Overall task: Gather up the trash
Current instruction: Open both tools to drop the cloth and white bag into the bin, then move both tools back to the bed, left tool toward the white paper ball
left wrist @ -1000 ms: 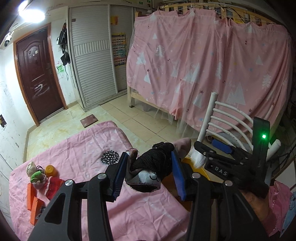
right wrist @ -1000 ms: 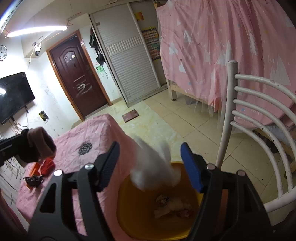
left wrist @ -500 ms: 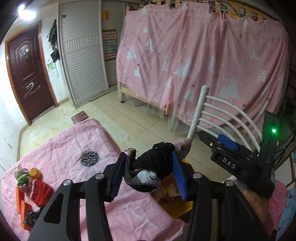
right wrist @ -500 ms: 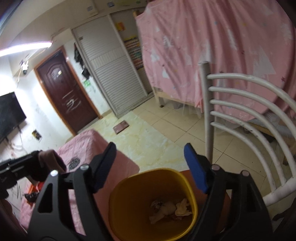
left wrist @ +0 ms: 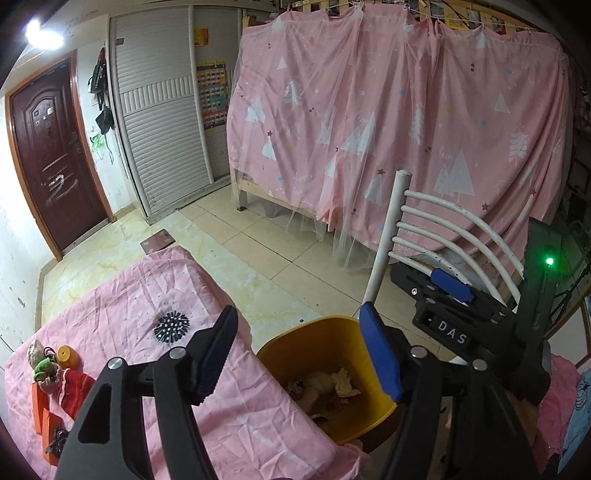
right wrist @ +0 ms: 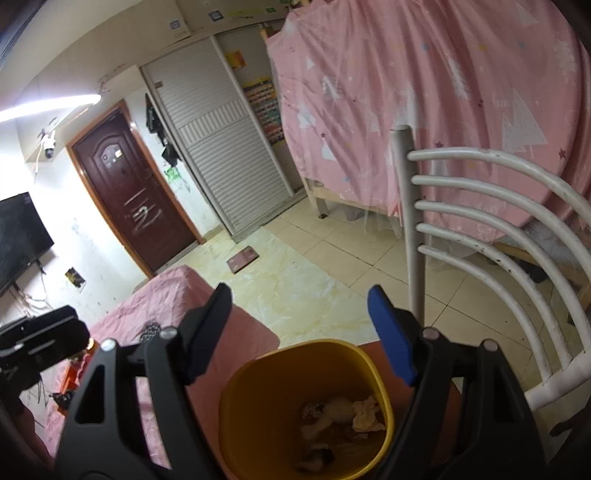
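Pink tablecloth point(left wrist: 122, 295) (white chair point(left wrist: 424, 236) beside)

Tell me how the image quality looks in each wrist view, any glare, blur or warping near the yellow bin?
Left wrist view: sharp, a ceiling light flares top left, fisheye bows the chair; yellow bin evenly lit. Right wrist view: softer, slightly blurred, a tube light blows out the left wall; bin contents look dim and smeared.

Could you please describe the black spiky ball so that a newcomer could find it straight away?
Start at the pink-covered table beside the yellow bin. The ball lies alone near the table's middle, apart from the toys at the far left edge. It alone is black with white-tipped spikes.
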`<state>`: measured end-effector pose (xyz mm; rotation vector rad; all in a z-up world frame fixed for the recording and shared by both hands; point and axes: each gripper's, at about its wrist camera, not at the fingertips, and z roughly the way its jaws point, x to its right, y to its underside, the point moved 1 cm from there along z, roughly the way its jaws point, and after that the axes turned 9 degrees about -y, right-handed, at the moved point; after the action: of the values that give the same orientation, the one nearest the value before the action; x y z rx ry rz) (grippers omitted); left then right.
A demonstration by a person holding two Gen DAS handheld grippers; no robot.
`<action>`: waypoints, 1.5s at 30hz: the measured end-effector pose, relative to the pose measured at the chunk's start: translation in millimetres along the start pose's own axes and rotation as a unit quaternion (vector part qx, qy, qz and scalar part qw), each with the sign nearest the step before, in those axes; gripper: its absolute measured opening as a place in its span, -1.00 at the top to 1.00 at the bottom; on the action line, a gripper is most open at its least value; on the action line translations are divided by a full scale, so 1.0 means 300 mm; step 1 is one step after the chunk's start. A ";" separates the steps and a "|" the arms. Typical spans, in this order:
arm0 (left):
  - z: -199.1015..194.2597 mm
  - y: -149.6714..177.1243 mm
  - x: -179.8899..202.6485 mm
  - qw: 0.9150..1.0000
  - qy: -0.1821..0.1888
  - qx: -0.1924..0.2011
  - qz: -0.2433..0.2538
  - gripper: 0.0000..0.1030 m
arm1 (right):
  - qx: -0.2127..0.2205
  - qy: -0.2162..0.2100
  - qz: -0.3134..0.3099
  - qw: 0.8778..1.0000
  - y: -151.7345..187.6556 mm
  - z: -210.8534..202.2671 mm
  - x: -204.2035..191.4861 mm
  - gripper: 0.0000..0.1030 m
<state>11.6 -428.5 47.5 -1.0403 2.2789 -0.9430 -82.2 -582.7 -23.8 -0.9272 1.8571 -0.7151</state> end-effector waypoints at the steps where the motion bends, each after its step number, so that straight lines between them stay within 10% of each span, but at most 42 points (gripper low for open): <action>1: -0.003 0.001 -0.009 1.000 0.000 0.000 -0.002 -0.19 | -0.001 -0.001 -0.003 1.000 0.002 0.002 -0.010 -0.42; 29: -0.092 0.080 -0.598 0.989 -0.096 0.009 -0.115 -0.22 | -0.049 -0.085 -0.100 0.990 0.095 0.108 -0.423 -0.54; 45: -0.108 0.159 -0.990 0.972 -0.179 0.000 -0.154 -0.40 | -0.123 -0.151 -0.196 0.961 0.224 0.294 -0.812 -0.66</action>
<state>149.0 -160.1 69.7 -1.4629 1.8547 -0.7906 50.8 -351.6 1.1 -1.5062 1.5261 -0.5397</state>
